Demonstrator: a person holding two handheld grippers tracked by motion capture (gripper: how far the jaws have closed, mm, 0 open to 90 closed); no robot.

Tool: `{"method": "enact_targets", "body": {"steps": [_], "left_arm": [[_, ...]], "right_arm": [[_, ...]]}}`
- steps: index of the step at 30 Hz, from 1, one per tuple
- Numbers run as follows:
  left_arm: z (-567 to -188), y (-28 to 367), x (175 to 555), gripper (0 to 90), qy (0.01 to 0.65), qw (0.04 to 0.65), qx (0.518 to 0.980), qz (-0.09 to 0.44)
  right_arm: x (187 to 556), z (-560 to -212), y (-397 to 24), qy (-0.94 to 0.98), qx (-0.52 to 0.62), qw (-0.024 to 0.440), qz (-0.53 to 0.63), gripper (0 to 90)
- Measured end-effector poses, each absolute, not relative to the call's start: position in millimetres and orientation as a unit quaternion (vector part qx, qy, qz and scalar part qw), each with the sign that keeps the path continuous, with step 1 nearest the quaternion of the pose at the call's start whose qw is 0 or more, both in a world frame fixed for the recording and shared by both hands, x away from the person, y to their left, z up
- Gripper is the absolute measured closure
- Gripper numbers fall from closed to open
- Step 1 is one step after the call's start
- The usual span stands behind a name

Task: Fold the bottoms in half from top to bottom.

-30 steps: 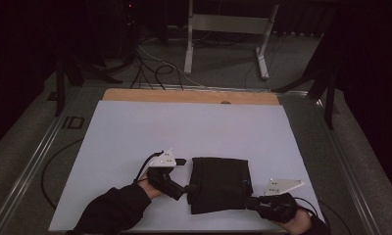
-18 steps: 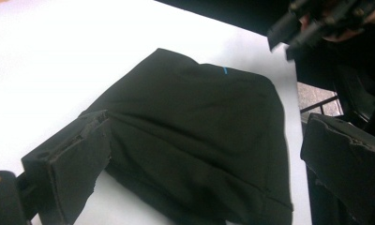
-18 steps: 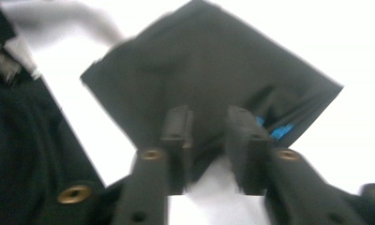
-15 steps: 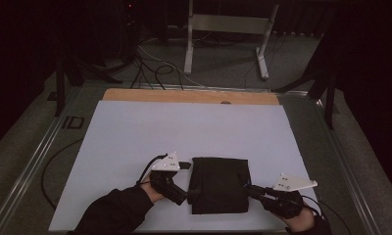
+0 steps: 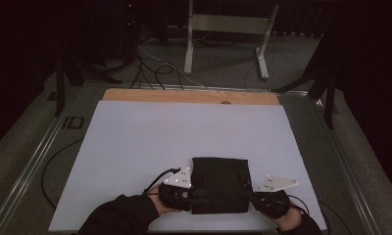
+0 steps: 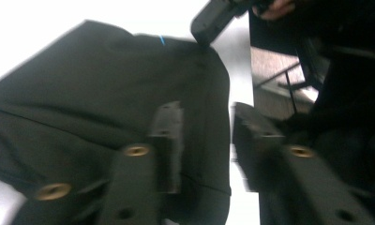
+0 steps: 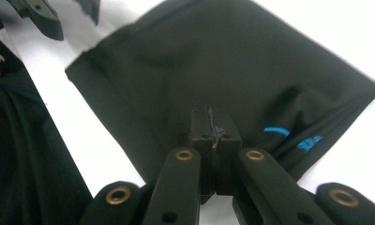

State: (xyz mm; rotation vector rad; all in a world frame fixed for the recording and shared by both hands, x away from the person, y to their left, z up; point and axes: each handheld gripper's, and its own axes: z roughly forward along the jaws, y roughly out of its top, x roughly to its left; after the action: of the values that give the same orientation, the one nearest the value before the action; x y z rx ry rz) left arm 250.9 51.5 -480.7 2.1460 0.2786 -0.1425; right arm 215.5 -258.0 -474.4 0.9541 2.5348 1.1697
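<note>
White desk (image 5: 135, 147) in a dark room; near its front edge lies a folded black cloth (image 5: 219, 183); right gripper (image 7: 213, 133) fingers clenched on its corner; left gripper (image 6: 204, 145) fingers, just closing, straddle its edge, not yet pressing.

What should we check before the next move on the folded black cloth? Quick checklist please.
1. Right gripper clamped on the black cloth: ok, jaws shut with the fabric edge pinched between them.
2. Left gripper gripping the cloth: not ok, its jaws have just been closing, but a gap shows between them and the cloth edge lies in that gap.
3. Cloth folded flat on the white mat: ok, a neat squarish stack.
4. Both grippers at opposite near corners of the cloth: ok in the high view.
5. Layers caught by each gripper: cannot tell.
</note>
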Motion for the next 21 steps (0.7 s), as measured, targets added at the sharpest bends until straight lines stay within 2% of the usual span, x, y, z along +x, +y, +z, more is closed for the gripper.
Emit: {"method": "enact_targets", "body": {"steps": [4, 8, 12, 21], "left_arm": [[-492, 46, 252, 79.9, 0.115, 0.445, 0.886, -0.069], [-502, 45, 255, 86.1, 0.119, 0.424, 0.895, -0.076], [-506, 44, 256, 89.0, 0.118, 0.412, 0.900, -0.079], [-512, 42, 256, 88.7, 0.122, 0.411, 0.899, -0.091]], "right_arm": [[217, -483, -254, 0.864, 0.322, 0.090, 0.376, 89.9], [217, -488, -254, 0.871, 0.327, 0.093, 0.354, 89.9], [215, -490, -255, 0.873, 0.329, 0.086, 0.348, 90.0], [211, -494, -255, 0.884, 0.324, 0.071, 0.331, 90.0]]}}
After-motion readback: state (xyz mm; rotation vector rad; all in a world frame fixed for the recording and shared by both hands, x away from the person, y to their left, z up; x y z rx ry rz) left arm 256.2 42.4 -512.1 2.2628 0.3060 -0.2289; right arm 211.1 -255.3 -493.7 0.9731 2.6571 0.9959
